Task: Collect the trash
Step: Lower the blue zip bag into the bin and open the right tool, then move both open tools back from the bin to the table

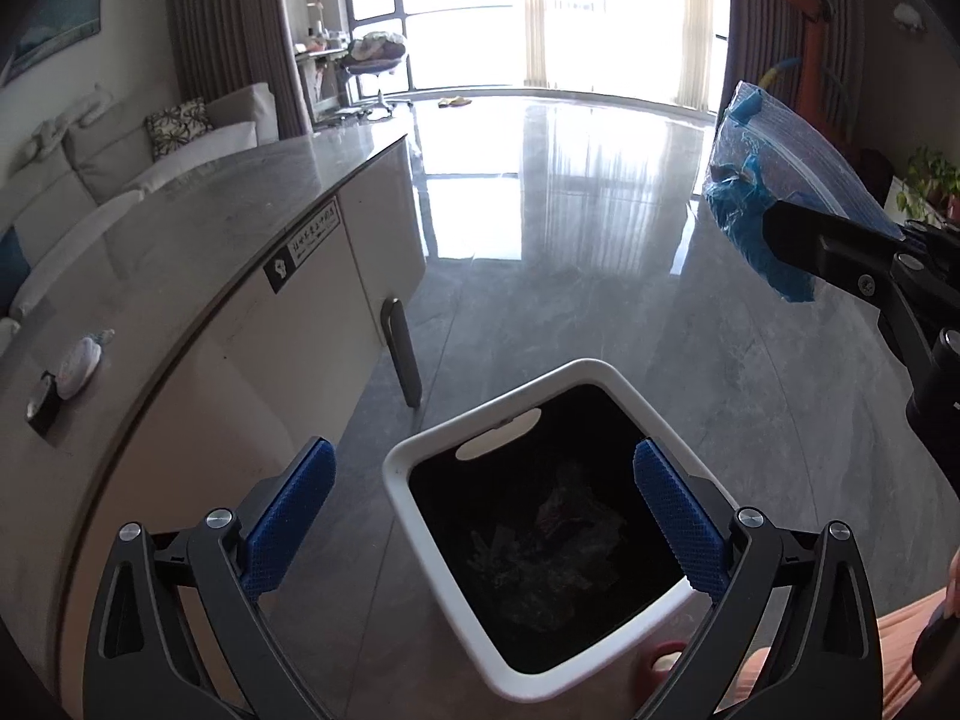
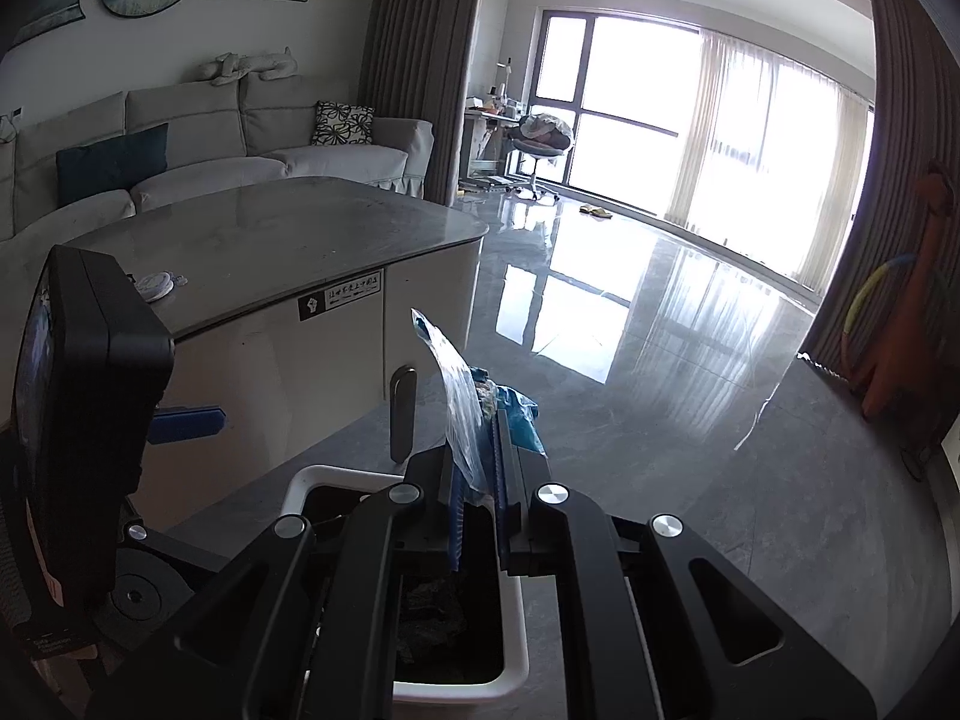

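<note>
Our left gripper [image 1: 480, 462] stood with its jaws wide apart and nothing between the blue ribbed pads [image 1: 678, 516], directly above the trash bin [image 1: 414, 516]. Our right gripper [image 2: 477, 480] had its jaws clamped on a plastic bag [image 2: 459, 414], the pads pressed close on its lower end. The bag was clear, crinkled film with a blue tint, and it rose up and leftward out of the jaws to a thin pointed corner. Bunched blue material showed inside it, and a darker blue fold hung over the right finger. The bin was white with rounded corners and handle slots, lined black, with crumpled dark wrappers [image 1: 552, 546] at the bottom. It stood on the glossy grey floor [image 1: 570, 228], just beside a grey-topped counter [image 1: 198, 204]. On the counter lay a small white object [image 1: 78, 363].
</note>
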`<state>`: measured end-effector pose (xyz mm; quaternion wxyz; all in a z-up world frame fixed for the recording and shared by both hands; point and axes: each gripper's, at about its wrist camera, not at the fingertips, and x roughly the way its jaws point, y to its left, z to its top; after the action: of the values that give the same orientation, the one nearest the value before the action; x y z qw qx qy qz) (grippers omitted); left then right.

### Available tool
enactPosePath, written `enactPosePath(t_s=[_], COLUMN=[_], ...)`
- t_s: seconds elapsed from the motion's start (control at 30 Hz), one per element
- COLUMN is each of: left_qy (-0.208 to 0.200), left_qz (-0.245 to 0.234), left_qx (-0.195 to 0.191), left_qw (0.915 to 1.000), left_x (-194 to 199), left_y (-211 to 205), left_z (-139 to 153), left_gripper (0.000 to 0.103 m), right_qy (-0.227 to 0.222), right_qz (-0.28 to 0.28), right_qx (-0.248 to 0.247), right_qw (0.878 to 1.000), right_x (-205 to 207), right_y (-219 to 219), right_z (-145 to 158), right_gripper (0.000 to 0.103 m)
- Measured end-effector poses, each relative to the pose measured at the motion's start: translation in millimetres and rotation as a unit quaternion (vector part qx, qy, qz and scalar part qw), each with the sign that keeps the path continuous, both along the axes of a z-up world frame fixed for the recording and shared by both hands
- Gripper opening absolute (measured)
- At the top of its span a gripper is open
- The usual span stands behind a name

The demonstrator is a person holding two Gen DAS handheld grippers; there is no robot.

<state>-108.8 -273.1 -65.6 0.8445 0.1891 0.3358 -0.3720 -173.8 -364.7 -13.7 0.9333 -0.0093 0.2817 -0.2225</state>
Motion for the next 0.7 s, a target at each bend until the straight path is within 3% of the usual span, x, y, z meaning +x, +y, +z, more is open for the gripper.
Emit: enactPosePath(t_s=[0.27,0.57,0.63,0.7], left_qy=[-0.059,-0.054,-0.049,-0.047], left_qz=[0.058,0.125,0.132,0.137], left_qx=[-0.008,-0.029,-0.029,-0.028], left_qw=[0.9965,0.9903,0.9896,0.9891], left_x=[13.8,45.8,50.6,53.4], left_y=[27.3,68.0,74.8,80.4], left_z=[23.8,39.9,39.1,38.9], left_gripper=[0.099,0.099,0.099,0.099], right_qy=[0.032,0.058,0.066,0.08], right_qz=[0.019,0.04,0.038,0.03], right_qx=[0.013,0.024,0.024,0.027], right_qw=[0.999,0.997,0.997,0.996], right_x=[18.2,43.9,46.7,49.8], right_y=[7.3,23.4,26.0,24.6], right_z=[-14.9,-28.6,-32.1,-37.8], right_gripper=[0.009,0.01,0.016,0.04])
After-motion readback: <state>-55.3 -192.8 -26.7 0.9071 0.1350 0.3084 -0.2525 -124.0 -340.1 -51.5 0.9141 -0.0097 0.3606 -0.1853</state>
